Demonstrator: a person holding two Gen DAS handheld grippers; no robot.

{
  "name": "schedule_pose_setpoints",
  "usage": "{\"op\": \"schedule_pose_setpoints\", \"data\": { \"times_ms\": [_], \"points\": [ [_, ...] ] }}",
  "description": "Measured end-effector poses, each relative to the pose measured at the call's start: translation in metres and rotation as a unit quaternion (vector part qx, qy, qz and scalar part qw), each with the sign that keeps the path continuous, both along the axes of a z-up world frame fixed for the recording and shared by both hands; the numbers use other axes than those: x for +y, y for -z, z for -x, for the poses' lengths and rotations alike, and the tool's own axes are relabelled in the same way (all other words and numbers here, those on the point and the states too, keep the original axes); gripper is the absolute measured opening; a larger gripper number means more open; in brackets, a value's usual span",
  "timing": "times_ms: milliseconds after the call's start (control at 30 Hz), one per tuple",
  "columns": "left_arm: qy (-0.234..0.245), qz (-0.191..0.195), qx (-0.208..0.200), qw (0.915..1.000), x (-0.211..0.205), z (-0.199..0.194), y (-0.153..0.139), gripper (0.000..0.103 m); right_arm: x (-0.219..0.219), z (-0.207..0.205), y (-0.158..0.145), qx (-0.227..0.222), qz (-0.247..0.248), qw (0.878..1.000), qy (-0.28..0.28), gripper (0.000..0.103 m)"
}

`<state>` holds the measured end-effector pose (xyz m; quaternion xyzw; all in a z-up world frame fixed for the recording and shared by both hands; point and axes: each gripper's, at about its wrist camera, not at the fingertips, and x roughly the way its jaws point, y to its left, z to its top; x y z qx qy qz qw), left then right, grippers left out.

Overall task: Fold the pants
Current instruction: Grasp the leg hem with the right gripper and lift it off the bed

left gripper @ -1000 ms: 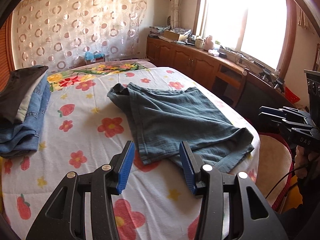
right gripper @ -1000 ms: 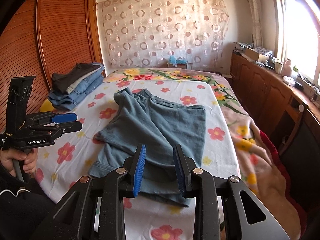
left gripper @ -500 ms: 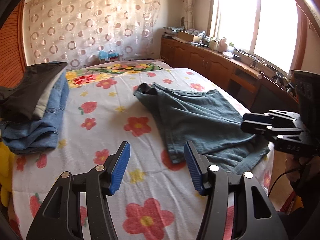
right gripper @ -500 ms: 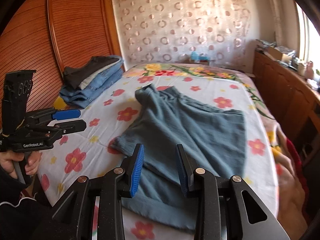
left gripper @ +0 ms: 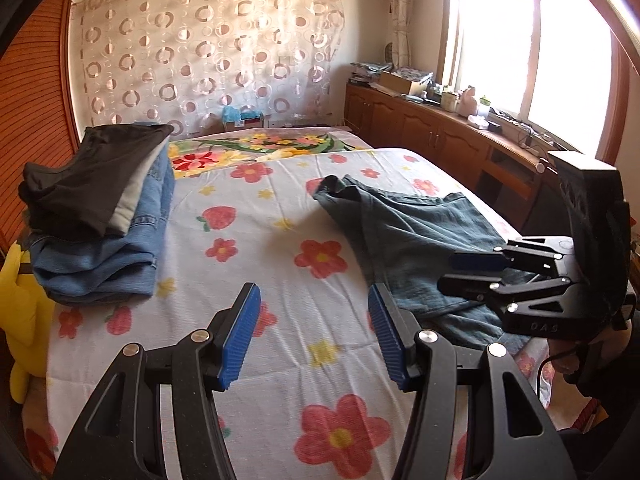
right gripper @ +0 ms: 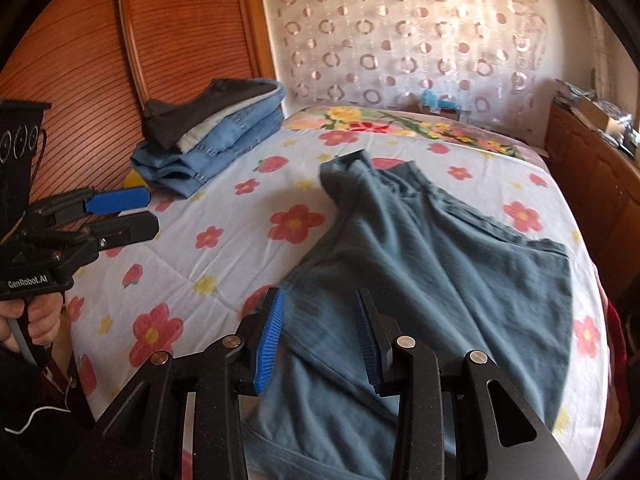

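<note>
Teal pants (right gripper: 432, 280) lie rumpled and part-folded on the flowered bed (right gripper: 224, 248). The right gripper (right gripper: 320, 336) hangs over the near leg, jaws spread and just widening, nothing pinched. The left gripper (left gripper: 308, 332), jaws spread, hovers over bare sheet beside the pants. A one-layer pinch would likely skew the fold. Folded clothes (left gripper: 100, 216) sit well apart; nothing blocks the way.
</note>
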<state>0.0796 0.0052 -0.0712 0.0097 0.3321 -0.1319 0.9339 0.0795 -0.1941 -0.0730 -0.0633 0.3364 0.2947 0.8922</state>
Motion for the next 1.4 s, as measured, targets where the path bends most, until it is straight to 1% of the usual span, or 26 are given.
{"op": "schedule_pose_setpoints", "data": {
  "times_ms": [300,633,833,867,1000,1100,1133,1200,1400],
  "points": [
    [-0.014,0.007,0.003,0.9999,0.016,-0.001,0.004,0.057,0.028,-0.013,0.012,0.013,0.024,0.999,-0.036,0.038],
    [-0.019,0.009,0.015,0.9997,0.026,-0.010,0.015,0.057,0.047,-0.023,0.028,0.032,0.059,0.996,-0.058,0.038],
    [-0.018,0.005,0.027,0.9995,0.026,-0.018,0.023,0.057,0.055,-0.023,0.032,0.021,0.077,0.995,-0.061,0.037],
    [-0.018,0.004,0.028,0.9994,0.026,-0.019,0.023,0.057,0.056,-0.022,0.032,0.017,0.082,0.995,-0.061,0.034],
    [-0.015,0.003,0.028,0.9995,0.024,-0.022,0.022,0.057,0.056,-0.020,0.033,0.011,0.089,0.994,-0.057,0.027],
    [-0.012,0.001,0.027,0.9996,0.021,-0.024,0.020,0.057,0.053,-0.020,0.033,0.014,0.085,0.995,-0.059,0.017],
    [-0.012,0.000,0.027,0.9996,0.021,-0.025,0.020,0.057,0.054,-0.020,0.033,0.016,0.084,0.994,-0.062,0.011],
    [-0.012,0.000,0.029,0.9995,0.021,-0.027,0.020,0.057,0.052,-0.021,0.032,0.015,0.082,0.995,-0.060,0.007],
    [-0.007,-0.005,0.036,0.9993,0.012,-0.039,0.020,0.057,0.032,-0.024,0.007,-0.005,0.054,0.998,-0.037,0.005]
  ]
}}
